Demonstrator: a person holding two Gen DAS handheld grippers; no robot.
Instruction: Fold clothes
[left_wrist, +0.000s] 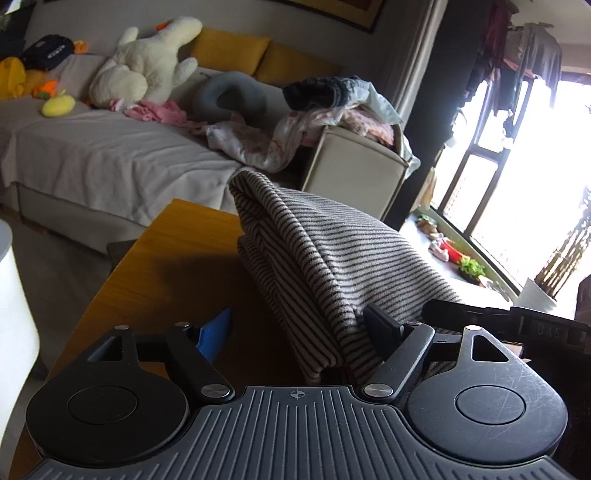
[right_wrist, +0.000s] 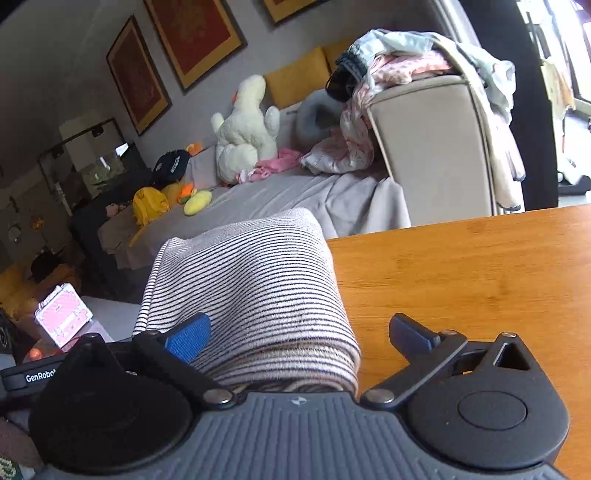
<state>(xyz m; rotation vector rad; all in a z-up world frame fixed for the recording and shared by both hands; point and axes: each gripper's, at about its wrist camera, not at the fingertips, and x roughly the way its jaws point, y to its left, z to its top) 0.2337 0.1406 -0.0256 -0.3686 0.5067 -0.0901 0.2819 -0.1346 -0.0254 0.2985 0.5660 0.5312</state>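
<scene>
striped knit garment (left_wrist: 332, 258) bundled in a folded roll on the wooden table (left_wrist: 177, 266), far end hanging out past the table's edge toward the sofa (left_wrist: 110, 155). same striped bundle (right_wrist: 251, 288) seen from the right wrist, lying along the left margin of the tabletop (right_wrist: 461, 288).

left gripper (left_wrist: 299, 328) released: jaws spread wide, cloth lying loose between them, blue pad clear of the fabric on one side, black finger just beside or brushing the fold on the other; no pinch visible. right gripper (right_wrist: 299, 332) likewise released, jaws at full spread, roll sitting between them with a clear gap to the right-hand finger; blue pad on the other side near the cloth, contact hard to tell.

likely handling: soft, light, limp, slightly fuzzy knit; no stiffness, so prone to sagging and unrolling if lifted by one layer. best taken at the thick near end, through all layers at once, or at both ends together.

left wrist view alone: layered edges of the fold, bright window (left_wrist: 517, 147), other gripper's body at the right. right wrist view alone: broad bare tabletop, framed pictures (right_wrist: 192, 40), pink case (right_wrist: 62, 314) on the floor. plush toy (left_wrist: 147, 62) and clothes-heaped armrest (right_wrist: 424, 122) in both.
</scene>
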